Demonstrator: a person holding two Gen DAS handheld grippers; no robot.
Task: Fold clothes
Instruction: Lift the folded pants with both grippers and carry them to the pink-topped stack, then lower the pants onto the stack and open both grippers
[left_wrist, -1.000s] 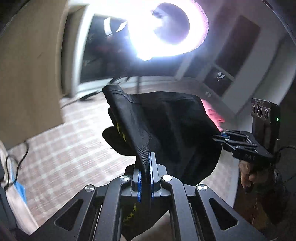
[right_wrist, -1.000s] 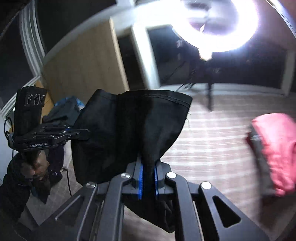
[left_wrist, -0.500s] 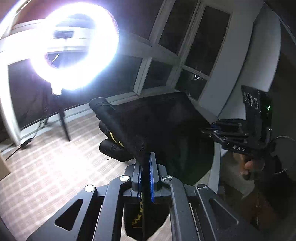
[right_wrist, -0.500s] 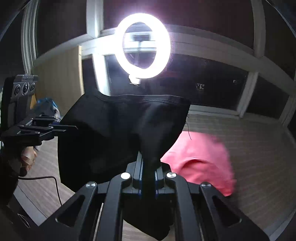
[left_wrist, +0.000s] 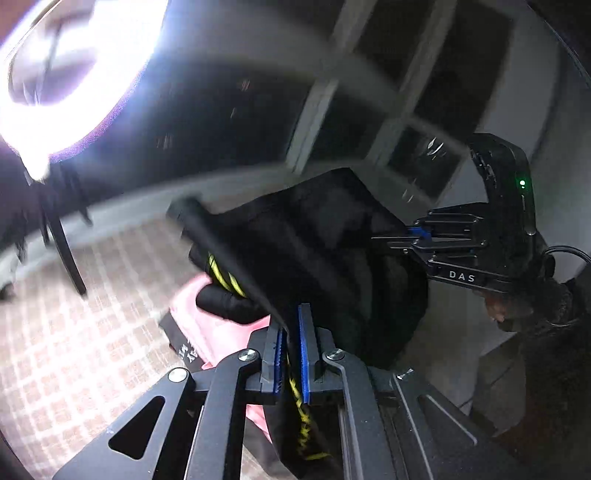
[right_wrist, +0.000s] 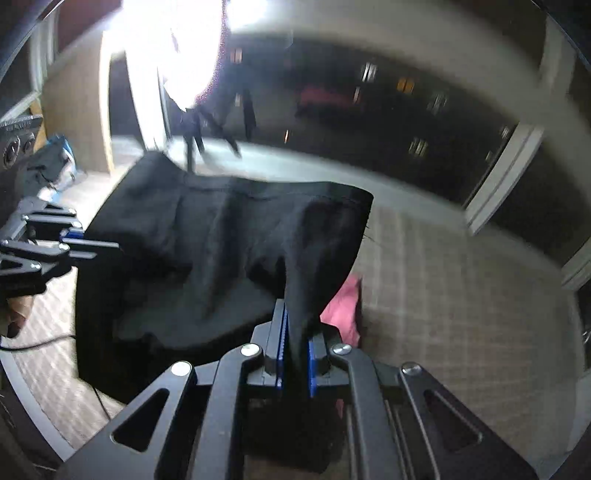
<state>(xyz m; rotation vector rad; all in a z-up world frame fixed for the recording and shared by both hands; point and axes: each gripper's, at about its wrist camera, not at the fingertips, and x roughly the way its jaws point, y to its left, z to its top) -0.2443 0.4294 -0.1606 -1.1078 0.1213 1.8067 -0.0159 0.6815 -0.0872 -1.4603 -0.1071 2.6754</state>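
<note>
Left gripper (left_wrist: 291, 332) has its blue pads (left_wrist: 303, 350) closed on one edge of the black garment (left_wrist: 325, 236), though the jaws are easing apart with the cloth between them. Black fabric hangs stretched in the air across to the right gripper (right_wrist: 293, 332), which is clamped on the other edge. Below it, a pink garment (left_wrist: 221, 332) lies on the checked floor (left_wrist: 74, 332), with a ring light (left_wrist: 66, 74) glaring behind.

A glaring ring light (left_wrist: 62, 74) stands on a dark tripod (left_wrist: 66, 251) before dark, white-framed windows (left_wrist: 369, 122). The checked surface (right_wrist: 461, 314) below is perhaps carpet, blurred. A wooden panel (right_wrist: 81, 107) stands at the left in the right wrist view.
</note>
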